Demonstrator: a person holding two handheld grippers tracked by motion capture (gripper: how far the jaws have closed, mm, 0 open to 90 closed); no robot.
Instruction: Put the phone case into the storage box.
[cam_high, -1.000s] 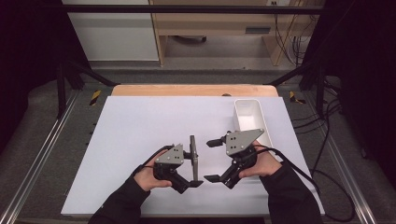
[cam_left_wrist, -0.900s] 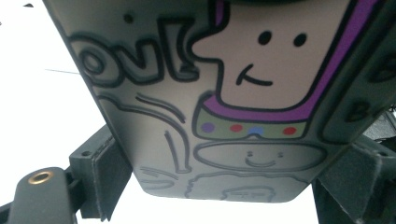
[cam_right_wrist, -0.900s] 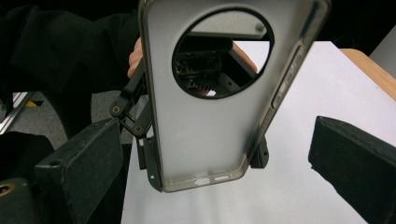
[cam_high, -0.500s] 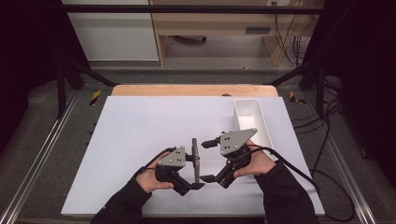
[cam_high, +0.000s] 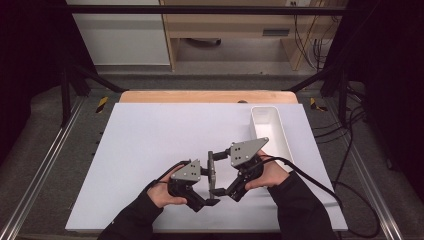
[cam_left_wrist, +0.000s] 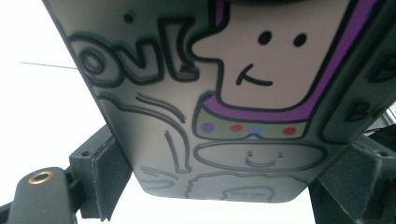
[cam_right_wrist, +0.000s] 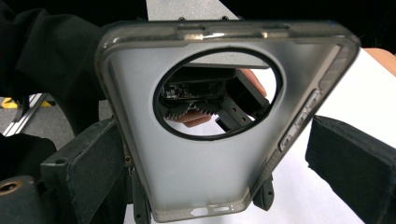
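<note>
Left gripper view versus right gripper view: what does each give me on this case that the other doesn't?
Left gripper view: the phone case's printed outer face, with a cartoon figure and lettering, and the left gripper clamped across its edges.

Right gripper view: the frosted inner face, the round camera cutout, the side buttons, and a hand seen through the cutout. The right gripper is open, with one jaw standing clear of the case edge.

Both views show the same case between the jaws, and the white table behind it.
</note>
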